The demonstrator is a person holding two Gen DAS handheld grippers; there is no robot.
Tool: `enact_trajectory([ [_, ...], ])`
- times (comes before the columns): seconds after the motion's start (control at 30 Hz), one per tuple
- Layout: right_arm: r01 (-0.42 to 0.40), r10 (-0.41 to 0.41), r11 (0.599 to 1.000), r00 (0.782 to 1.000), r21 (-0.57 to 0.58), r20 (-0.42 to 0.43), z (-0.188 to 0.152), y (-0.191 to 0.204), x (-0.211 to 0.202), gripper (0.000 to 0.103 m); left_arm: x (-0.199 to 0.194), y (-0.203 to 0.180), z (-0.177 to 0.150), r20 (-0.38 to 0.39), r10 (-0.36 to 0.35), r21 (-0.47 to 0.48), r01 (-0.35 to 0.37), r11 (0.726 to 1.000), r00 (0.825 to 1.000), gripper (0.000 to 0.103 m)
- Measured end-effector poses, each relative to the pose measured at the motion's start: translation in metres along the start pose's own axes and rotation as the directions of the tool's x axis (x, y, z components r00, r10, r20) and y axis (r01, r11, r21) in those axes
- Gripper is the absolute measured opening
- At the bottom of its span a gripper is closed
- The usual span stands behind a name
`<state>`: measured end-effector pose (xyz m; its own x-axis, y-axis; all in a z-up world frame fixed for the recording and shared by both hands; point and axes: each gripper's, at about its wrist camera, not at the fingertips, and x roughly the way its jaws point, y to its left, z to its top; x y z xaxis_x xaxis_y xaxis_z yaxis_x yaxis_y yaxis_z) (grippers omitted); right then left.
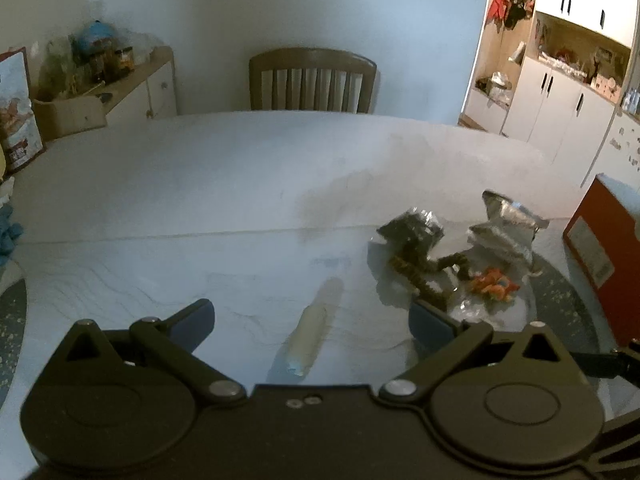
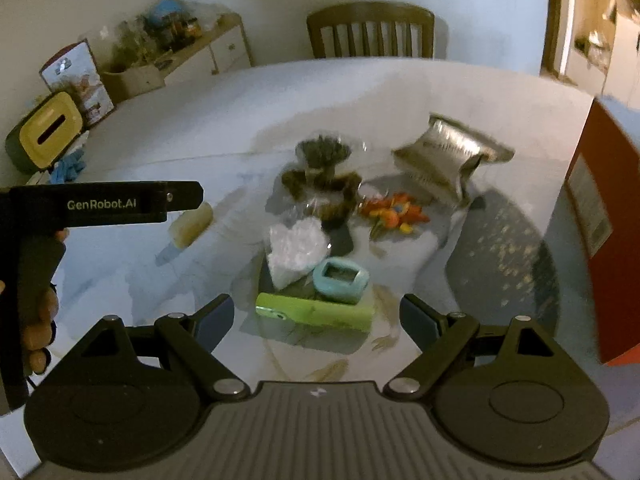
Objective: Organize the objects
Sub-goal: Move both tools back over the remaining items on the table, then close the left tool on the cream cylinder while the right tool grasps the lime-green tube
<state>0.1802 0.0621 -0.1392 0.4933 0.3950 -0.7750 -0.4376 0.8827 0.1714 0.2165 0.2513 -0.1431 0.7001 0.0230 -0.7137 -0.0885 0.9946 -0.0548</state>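
Note:
My left gripper (image 1: 312, 316) is open and empty above the white table (image 1: 180, 200); a pale cream roll (image 1: 314, 334) lies between its fingers, below them. To its right lie dark snack packets (image 1: 416, 240), a silver foil bag (image 1: 506, 226) and an orange toy (image 1: 494, 282). My right gripper (image 2: 318, 318) is open and empty, just above a green bar (image 2: 316, 312) and a teal square case (image 2: 340, 278). A white crumpled bag (image 2: 296, 250), the dark packets (image 2: 322, 172), orange toy (image 2: 394, 212), foil bag (image 2: 448, 156) and cream roll (image 2: 192, 224) lie beyond. The left gripper's body (image 2: 104, 202) shows at left.
A red box (image 2: 600, 220) stands at the table's right edge. A yellow-topped box (image 2: 48, 132), blue cloth (image 2: 70, 168) and a printed bag (image 2: 78, 80) sit at the far left. A wooden chair (image 2: 370, 30) stands behind the table. A cluttered sideboard (image 1: 104, 80) is at left.

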Motion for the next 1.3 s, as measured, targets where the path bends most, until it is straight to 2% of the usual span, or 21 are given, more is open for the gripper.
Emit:
enact_trajectory([
  [0.33, 0.073, -0.071, 0.997, 0.996, 0.04, -0.048, -0.002, 0.009, 0.032, 0.09, 0.024, -0.001, -0.012, -0.063, 0.001, 0.046, 0.002, 0.999, 0.998, 0.103],
  [0.57, 0.101, -0.099, 0.994, 0.993, 0.028, -0.059, -0.002, 0.011, 0.041, 0.091, 0.033, 0.001, -0.016, -0.071, 0.007, 0.031, -0.005, 1.0, 0.997, 0.102],
  [0.67, 0.116, -0.115, 0.993, 0.991, 0.018, -0.063, -0.003, 0.01, 0.041, 0.091, 0.036, 0.003, -0.018, -0.08, -0.008, 0.02, 0.009, 1.0, 0.997, 0.093],
  [0.73, 0.124, -0.123, 0.992, 0.99, 0.015, -0.064, -0.002, 0.009, 0.041, 0.091, 0.038, 0.004, -0.02, -0.085, -0.012, 0.022, 0.014, 1.0, 0.996, 0.083],
  [0.87, 0.131, -0.13, 0.991, 0.989, 0.015, -0.066, -0.001, 0.007, 0.042, 0.091, 0.036, 0.003, -0.021, -0.075, -0.014, 0.022, 0.015, 1.0, 0.997, 0.073],
  [0.93, 0.131, -0.129, 0.991, 0.989, 0.014, -0.069, -0.002, 0.006, 0.041, 0.091, 0.036, 0.003, -0.021, -0.07, -0.008, 0.018, 0.009, 1.0, 0.998, 0.061],
  [1.0, 0.129, -0.127, 0.992, 0.989, 0.013, -0.072, -0.002, 0.006, 0.041, 0.09, 0.035, 0.003, -0.02, -0.067, 0.002, 0.005, -0.002, 1.0, 0.998, 0.053],
  [1.03, 0.128, -0.127, 0.992, 0.989, 0.013, -0.073, -0.002, 0.006, 0.04, 0.09, 0.034, 0.004, -0.02, -0.064, 0.002, -0.008, -0.003, 1.0, 0.998, 0.045],
  [1.07, 0.129, -0.128, 0.992, 0.989, 0.014, -0.074, -0.002, 0.005, 0.04, 0.09, 0.033, 0.005, -0.02, -0.062, -0.002, -0.022, 0.001, 1.0, 0.998, 0.043],
  [1.13, 0.13, -0.129, 0.991, 0.989, 0.012, -0.076, -0.003, 0.004, 0.039, 0.089, 0.032, 0.005, -0.019, -0.062, -0.007, -0.038, 0.005, 0.999, 0.998, 0.027],
  [1.3, 0.127, -0.126, 0.992, 0.989, 0.003, -0.078, -0.004, 0.0, 0.036, 0.081, 0.031, 0.006, -0.018, -0.065, 0.002, -0.051, -0.005, 0.999, 0.998, 0.015],
])
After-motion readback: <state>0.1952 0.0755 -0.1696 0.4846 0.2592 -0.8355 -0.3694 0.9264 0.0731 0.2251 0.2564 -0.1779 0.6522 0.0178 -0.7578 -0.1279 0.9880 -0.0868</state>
